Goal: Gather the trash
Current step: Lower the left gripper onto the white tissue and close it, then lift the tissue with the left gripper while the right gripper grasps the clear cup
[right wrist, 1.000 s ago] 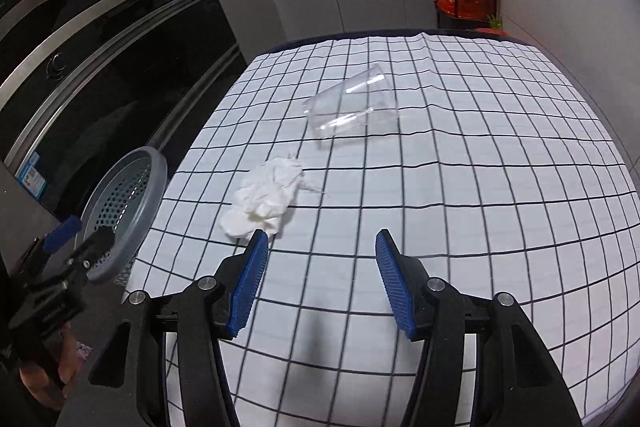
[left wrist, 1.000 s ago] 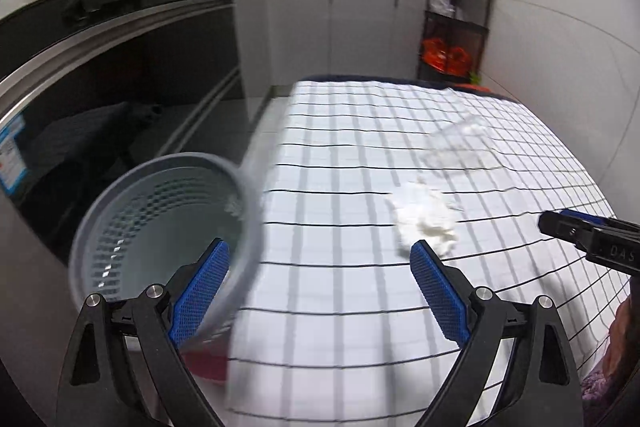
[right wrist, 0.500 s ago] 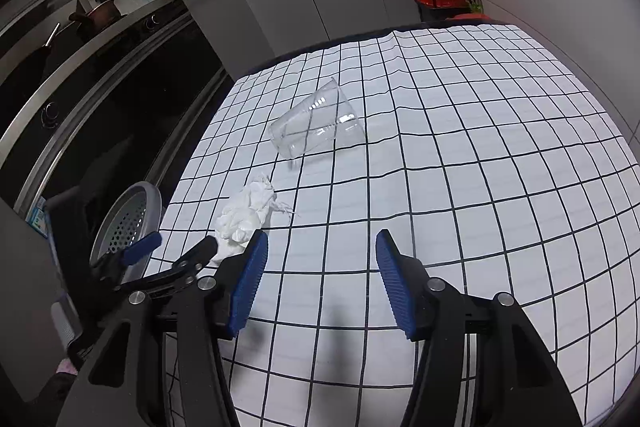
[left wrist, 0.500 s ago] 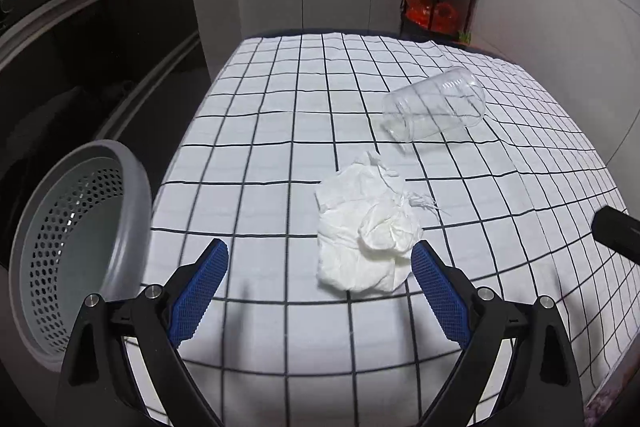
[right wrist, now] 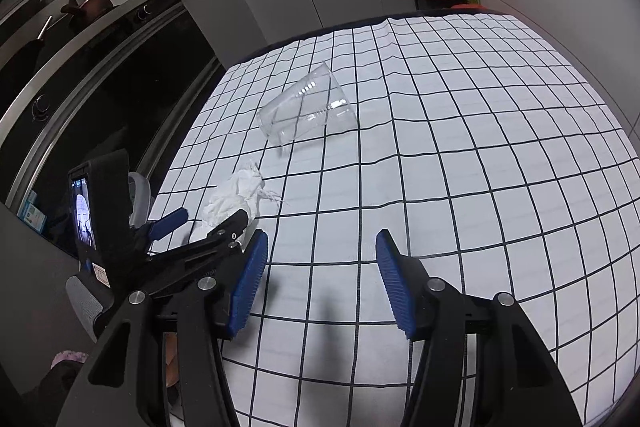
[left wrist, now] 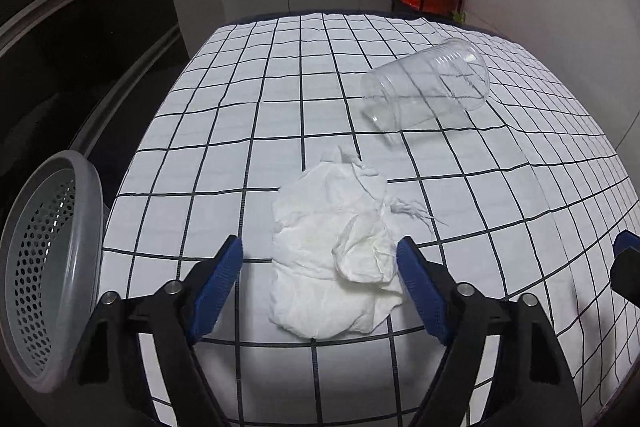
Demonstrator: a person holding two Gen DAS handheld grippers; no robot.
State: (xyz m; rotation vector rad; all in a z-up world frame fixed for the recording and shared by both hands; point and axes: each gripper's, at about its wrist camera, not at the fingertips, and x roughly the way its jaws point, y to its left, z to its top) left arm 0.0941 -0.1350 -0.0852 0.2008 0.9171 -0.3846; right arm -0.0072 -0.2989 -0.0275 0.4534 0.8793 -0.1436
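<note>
Nothing collected yet: your left claw (left wrist: 318,273) has been closing, jaws astride the crumpled tissue (left wrist: 336,259) without pinching it, cup (left wrist: 426,91) on its side beyond, basket (left wrist: 48,267) to its left, right claw (right wrist: 318,281) open and empty.

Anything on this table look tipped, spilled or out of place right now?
Yes: the clear plastic cup lies on its side on the checked cloth, no spill visible. Nearer, a crumpled tissue sits loose.

the left gripper (right wrist: 208,223) hides the tissue's (right wrist: 236,195) near end; basket (right wrist: 138,193) mostly hidden behind it.
</note>
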